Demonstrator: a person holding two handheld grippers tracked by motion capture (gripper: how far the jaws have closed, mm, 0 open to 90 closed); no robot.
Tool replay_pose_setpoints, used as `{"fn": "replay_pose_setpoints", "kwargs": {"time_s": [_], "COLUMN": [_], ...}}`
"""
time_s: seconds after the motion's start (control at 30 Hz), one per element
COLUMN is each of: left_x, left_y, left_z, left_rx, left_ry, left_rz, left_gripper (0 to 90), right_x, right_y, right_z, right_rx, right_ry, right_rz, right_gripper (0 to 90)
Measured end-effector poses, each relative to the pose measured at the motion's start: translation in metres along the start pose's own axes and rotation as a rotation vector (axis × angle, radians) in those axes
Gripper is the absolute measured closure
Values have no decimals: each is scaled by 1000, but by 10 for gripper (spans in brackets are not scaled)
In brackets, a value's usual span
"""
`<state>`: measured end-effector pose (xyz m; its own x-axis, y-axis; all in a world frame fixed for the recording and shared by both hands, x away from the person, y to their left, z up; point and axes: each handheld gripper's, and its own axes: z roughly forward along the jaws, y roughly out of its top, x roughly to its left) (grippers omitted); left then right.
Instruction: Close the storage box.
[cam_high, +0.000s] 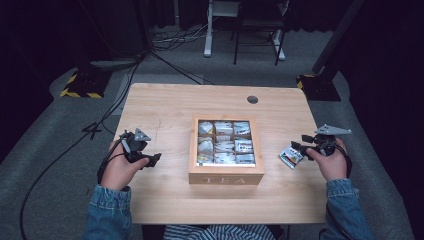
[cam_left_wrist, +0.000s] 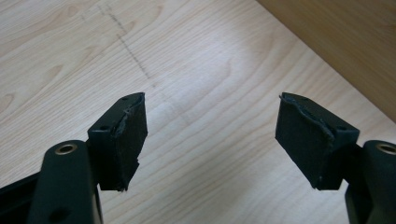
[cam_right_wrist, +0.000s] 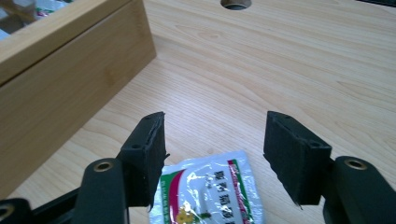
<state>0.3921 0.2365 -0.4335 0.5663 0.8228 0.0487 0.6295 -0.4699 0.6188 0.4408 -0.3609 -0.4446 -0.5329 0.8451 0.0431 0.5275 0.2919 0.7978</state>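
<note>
A dark room with grey carpet and loose cables surrounds the pale wooden table (cam_high: 165, 100) I'm working at, which has a round cable hole (cam_high: 252, 99) near its far edge.

On my left, the left gripper (cam_high: 152, 159) hovers low over bare wood, a little way from the tea box. In the left gripper view my pads (cam_left_wrist: 126, 140) stand wide apart with nothing between them but table grain, so that hand is free.

In the middle sits the wooden tea box (cam_high: 226, 175), lid shut, its glass panes showing compartments already filled with sachets.

On my right, the right gripper (cam_high: 296, 149) sits over a tea sachet (cam_right_wrist: 210, 191) lying flat on the table just beside the box's right wall. In the right gripper view my jaws are released, one either side of the packet's top edge, pads not pressing it.

I judge the step in hand to be picking up this sachet. To do it well I should come lower and tilt so one pad slides under an edge, since a flat foil packet gives little to pinch from above. Close gently on the rim rather than the middle, or the slick wrapper may skid toward the box wall. My free left could steady the box or open its lid.
</note>
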Motion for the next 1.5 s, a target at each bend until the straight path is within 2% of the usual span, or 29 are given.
{"fn": "replay_pose_setpoints", "kwargs": {"time_s": [0.03, 0.13, 0.23, 0.33, 0.43, 0.53, 0.6, 0.77, 0.93, 1.1, 1.23, 1.3, 1.37, 1.43, 1.5], "left_x": [5, 10, 17, 22, 27, 31, 33, 35, 38, 41, 42, 43, 44, 45, 44], "left_y": [-3, -5, -10, -14, -17, -21, -23, -27, -31, -36, -36, -36, -36, -37, -36], "left_z": [3, 6, 12, 18, 25, 32, 38, 49, 55, 62, 63, 63, 63, 63, 64], "left_rx": [-9, -16, -28, -35, -38, -58, -100, -138, -132, -120, -123, -121, -115, -106, -98], "left_ry": [6, 17, 40, 72, 86, 94, 102, 113, 129, 138, 146, 138, 129, 102, 96], "left_rz": [-21, -42, -85, -100, -108, -131, -161, -180, -186, -152, -152, -153, -186, -232, -215], "left_gripper": [260, 261, 261, 263, 265, 267, 267, 267, 267, 266, 263, 259, 255, 250, 189], "right_x": [-2, -6, -10, -15, -21, -25, -28, -34, -36, -40, -43, -44, -45, -45, -45], "right_y": [-1, -4, -7, -11, -17, -21, -24, -33, -37, -41, -45, -46, -48, -49, -50], "right_z": [0, 1, 3, 5, 8, 9, 10, 14, 17, 19, 21, 22, 23, 25, 27], "right_rx": [0, -4, -8, -9, -16, -16, -16, -13, -10, 3, 10, 15, 26, 42, 67], "right_ry": [-3, -17, -30, -45, -68, -82, -93, -123, -137, -175, -186, -183, -184, -174, -170], "right_rz": [1, 4, 15, 15, 17, 20, 29, 43, 39, 37, 36, 51, 53, 63, 72], "right_gripper": [400, 401, 401, 401, 401, 400, 399, 394, 391, 382, 374, 364, 344, 320, 314]}}
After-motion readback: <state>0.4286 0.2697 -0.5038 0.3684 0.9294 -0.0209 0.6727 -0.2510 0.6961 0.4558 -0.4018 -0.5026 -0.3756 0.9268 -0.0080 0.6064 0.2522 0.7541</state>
